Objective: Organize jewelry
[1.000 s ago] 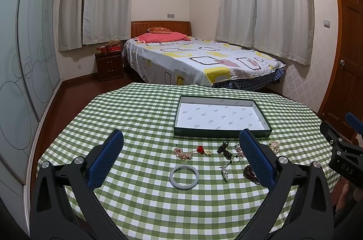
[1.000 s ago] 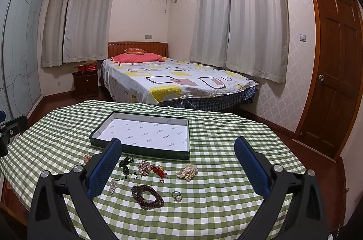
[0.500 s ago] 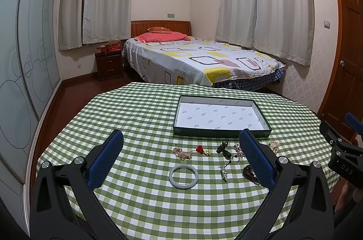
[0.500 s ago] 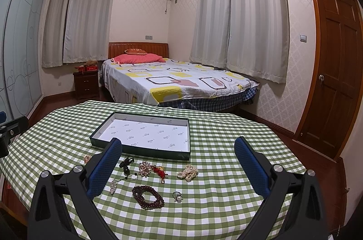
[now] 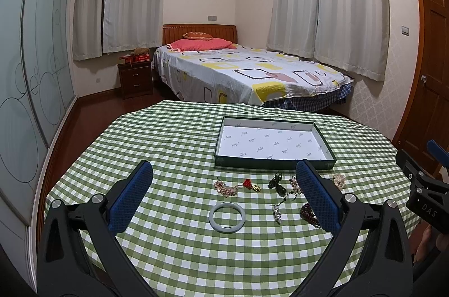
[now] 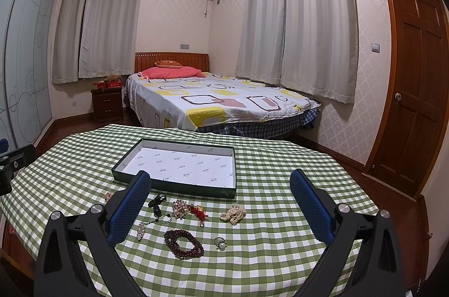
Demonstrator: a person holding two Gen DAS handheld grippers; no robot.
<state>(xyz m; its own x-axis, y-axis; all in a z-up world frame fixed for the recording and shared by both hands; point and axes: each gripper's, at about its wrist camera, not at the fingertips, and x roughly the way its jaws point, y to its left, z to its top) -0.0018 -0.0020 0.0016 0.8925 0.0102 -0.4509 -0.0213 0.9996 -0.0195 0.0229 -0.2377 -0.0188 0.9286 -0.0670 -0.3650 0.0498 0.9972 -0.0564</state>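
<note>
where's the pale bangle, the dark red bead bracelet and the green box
pale bangle (image 5: 226,224): left wrist view, near rim of the ring.
dark red bead bracelet (image 6: 183,252): right wrist view, near arc of beads.
green box (image 6: 179,189): right wrist view, front outer wall.

Both views are evenly lit by soft, warm indoor light from above; the closed curtains (image 6: 317,16) admit no daylight. Shadows on the desk (image 5: 174,145) are faint and diffuse. Focus is sharp throughout, without motion blur. Fisheye distortion bends the door (image 6: 415,89) and wardrobe panels (image 5: 31,66), and dark vignetting fills the corners.
</note>
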